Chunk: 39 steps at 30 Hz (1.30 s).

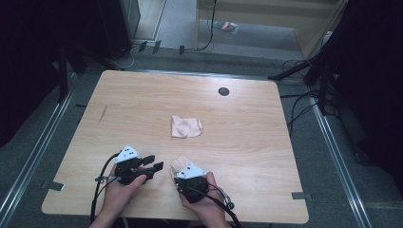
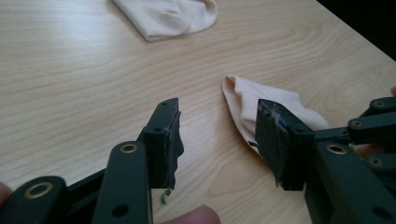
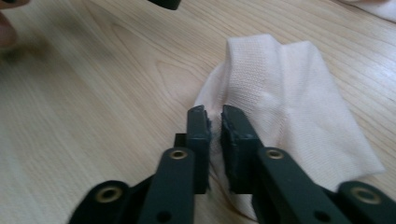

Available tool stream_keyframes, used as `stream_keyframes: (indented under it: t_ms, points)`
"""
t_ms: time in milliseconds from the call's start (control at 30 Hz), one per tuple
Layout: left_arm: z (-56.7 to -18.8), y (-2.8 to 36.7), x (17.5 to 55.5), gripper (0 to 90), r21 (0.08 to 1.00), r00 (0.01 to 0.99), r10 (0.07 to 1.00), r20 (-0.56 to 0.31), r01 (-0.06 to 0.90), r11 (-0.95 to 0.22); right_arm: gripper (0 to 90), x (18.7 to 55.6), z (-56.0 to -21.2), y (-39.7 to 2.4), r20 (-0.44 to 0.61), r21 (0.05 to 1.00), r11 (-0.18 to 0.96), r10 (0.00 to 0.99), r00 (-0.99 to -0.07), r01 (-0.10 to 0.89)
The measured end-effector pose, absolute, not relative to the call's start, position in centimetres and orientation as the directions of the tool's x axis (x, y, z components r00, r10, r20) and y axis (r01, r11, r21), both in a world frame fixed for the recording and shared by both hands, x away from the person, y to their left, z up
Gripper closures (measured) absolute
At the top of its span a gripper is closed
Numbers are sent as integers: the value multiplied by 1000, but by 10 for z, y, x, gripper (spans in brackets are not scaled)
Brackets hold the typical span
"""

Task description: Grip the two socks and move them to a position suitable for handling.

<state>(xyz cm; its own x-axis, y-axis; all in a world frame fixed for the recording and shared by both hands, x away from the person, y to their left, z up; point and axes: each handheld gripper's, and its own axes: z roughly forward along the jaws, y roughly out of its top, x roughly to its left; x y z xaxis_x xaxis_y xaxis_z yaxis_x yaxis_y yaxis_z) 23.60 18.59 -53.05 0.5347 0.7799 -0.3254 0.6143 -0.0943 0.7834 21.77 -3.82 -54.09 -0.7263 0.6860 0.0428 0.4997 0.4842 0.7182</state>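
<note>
Two pale peach cloths lie on the wooden table. One is folded near the middle and appears at the top of the left gripper view. The other lies near the front edge, in front of my hands. My right gripper is shut on the edge of this near cloth, with a thin fold pinched between its jaws. My left gripper stands open just left of it, its jaws wide apart over bare wood with the near cloth right of the gap.
A round black grommet is set in the table's far side, and a thin dark mark is at the left. Cables and dark stands surround the table on the floor. The right gripper's linkage lies close to my left jaw.
</note>
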Motion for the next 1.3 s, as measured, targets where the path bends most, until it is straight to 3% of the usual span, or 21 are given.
stream_keyframes:
  t_ms: [133,367,633,767,967,1100,1233,1300]
  points:
    - [-531,183,235,530,776,549,768,-328,620,-112,900,221,-541,-43,85,727,444,699,-710,524]
    - [-535,167,233,534,757,567,760,-319,635,-156,900,226,-534,-56,203,754,323,714,-671,572]
    - [-542,149,234,540,727,566,756,-329,663,-180,900,225,-526,-62,238,774,258,729,-642,579]
    - [-541,140,235,555,739,560,795,-233,633,-230,900,226,-520,-68,272,787,204,732,-625,582]
    - [-543,124,241,560,728,577,791,-202,629,-273,900,228,-515,-75,308,793,158,729,-611,588]
    - [-547,118,243,666,723,573,804,-156,621,-303,900,228,-513,-77,309,797,149,733,-606,586]
    - [-547,120,245,900,716,594,786,-173,623,-314,900,230,-507,-86,317,807,115,743,-589,579]
    - [-546,122,244,900,716,599,782,-173,622,-317,900,231,-506,-89,316,811,107,747,-585,575]
